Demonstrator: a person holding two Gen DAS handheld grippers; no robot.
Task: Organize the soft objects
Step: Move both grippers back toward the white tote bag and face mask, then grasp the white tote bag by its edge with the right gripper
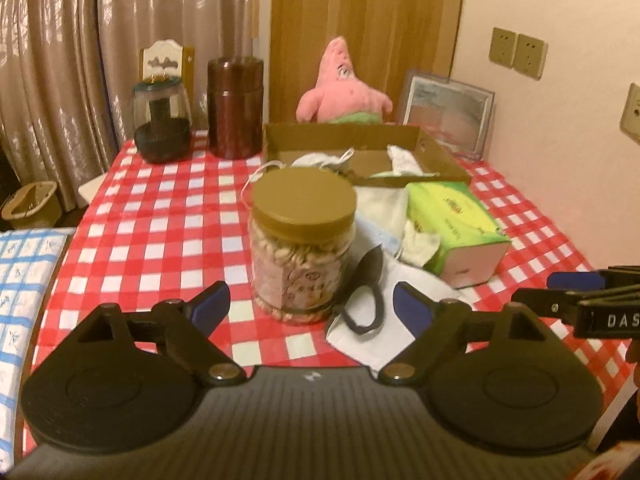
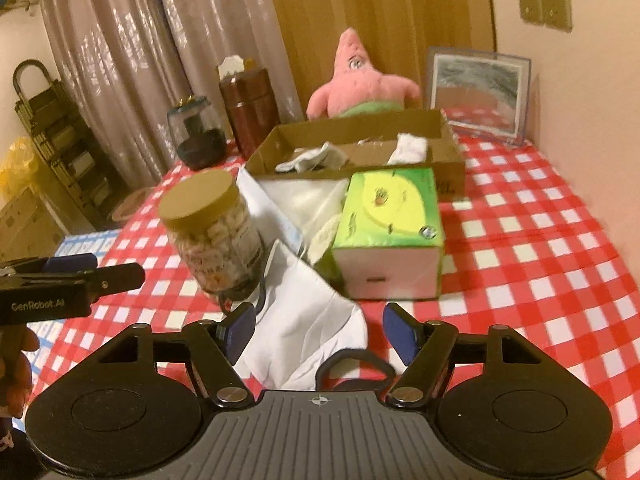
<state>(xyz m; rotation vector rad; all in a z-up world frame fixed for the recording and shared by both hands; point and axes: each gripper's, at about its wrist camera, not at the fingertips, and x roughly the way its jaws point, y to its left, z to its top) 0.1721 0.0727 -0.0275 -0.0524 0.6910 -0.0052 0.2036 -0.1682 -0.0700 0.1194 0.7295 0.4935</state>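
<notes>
White face mask [image 2: 308, 320] — limp, light, thin; pinch its near edge, avoid black ear loop [image 2: 354, 360]. Your left gripper [image 1: 310, 304] and right gripper [image 2: 318, 330] — both spread, empty.

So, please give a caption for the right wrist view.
Open right gripper above white cloth near tissue box.

The left gripper [image 1: 311, 304] is pointing toward twelve o'clock and angling downward, its jaws standing wide with nothing gripped. The right gripper [image 2: 319, 328] is angling down likewise, jaws apart and gripping nothing. The two are sitting side by side, a hand [image 2: 18, 364] gripping the left one's handle.
</notes>
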